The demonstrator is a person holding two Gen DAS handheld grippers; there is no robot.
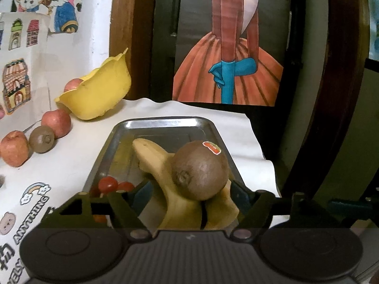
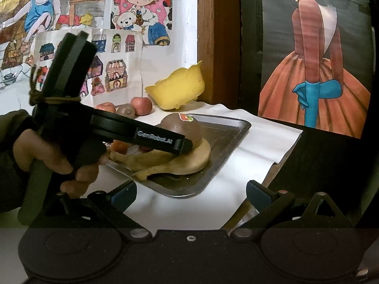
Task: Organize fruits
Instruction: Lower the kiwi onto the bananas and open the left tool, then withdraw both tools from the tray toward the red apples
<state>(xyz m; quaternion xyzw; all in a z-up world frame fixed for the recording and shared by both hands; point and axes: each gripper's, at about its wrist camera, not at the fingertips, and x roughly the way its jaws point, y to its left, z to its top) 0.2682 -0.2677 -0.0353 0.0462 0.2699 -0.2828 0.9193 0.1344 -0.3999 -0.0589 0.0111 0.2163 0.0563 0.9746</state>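
Looking down the left wrist view, the left gripper [image 1: 189, 190] sits spread around the stickered kiwi [image 1: 200, 169] resting on two bananas [image 1: 165, 177] in the metal tray [image 1: 165, 124], so I'd back out slow and not nudge it off; I count two cherry tomatoes [image 1: 113, 184], two apples [image 1: 56, 122] plus a third in the yellow bowl [image 1: 99, 94], and one loose kiwi [image 1: 42, 139]. From the right wrist view, the right gripper [image 2: 191, 195] hangs wide open and empty near the tray corner, and the person's hand [image 2: 52, 156] grips the left handle

A white paper sheet [image 1: 78, 146] printed with cartoon stickers is spread over the table. Children's coloured drawings [image 2: 111, 19] are fixed to the wall. A painting of an orange-gowned figure [image 1: 227, 54] is propped against a dark wooden frame [image 1: 341, 94].
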